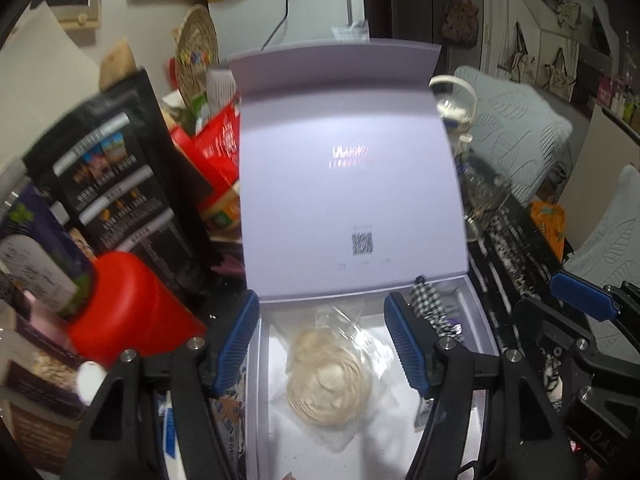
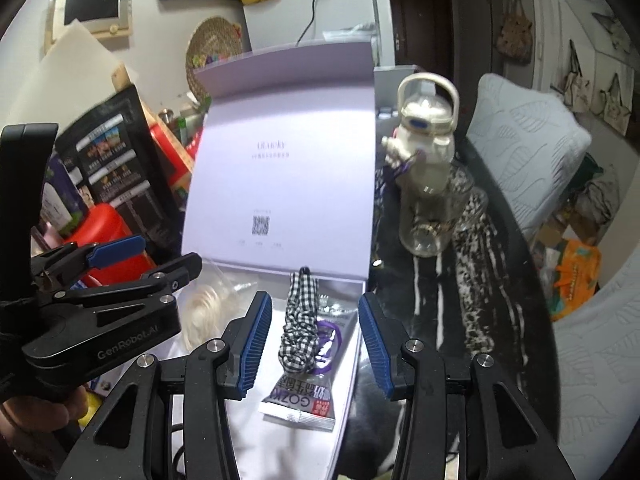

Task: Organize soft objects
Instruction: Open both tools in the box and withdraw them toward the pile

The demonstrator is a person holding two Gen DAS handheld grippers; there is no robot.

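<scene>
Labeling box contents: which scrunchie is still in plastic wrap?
The cream scrunchie, in a clear bag at the box's left; the black-and-white checked scrunchie lies bare.

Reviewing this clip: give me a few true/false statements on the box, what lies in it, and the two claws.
1. The lavender box has its lid up. True.
2. The cream scrunchie lies outside the box. False: it lies inside, in a clear wrapper.
3. The checked scrunchie lies in the box beside a foil sachet. True.
4. The right claw grips the checked scrunchie. False: its pads stand apart, holding nothing.
5. The left claw holds nothing. True.
</scene>
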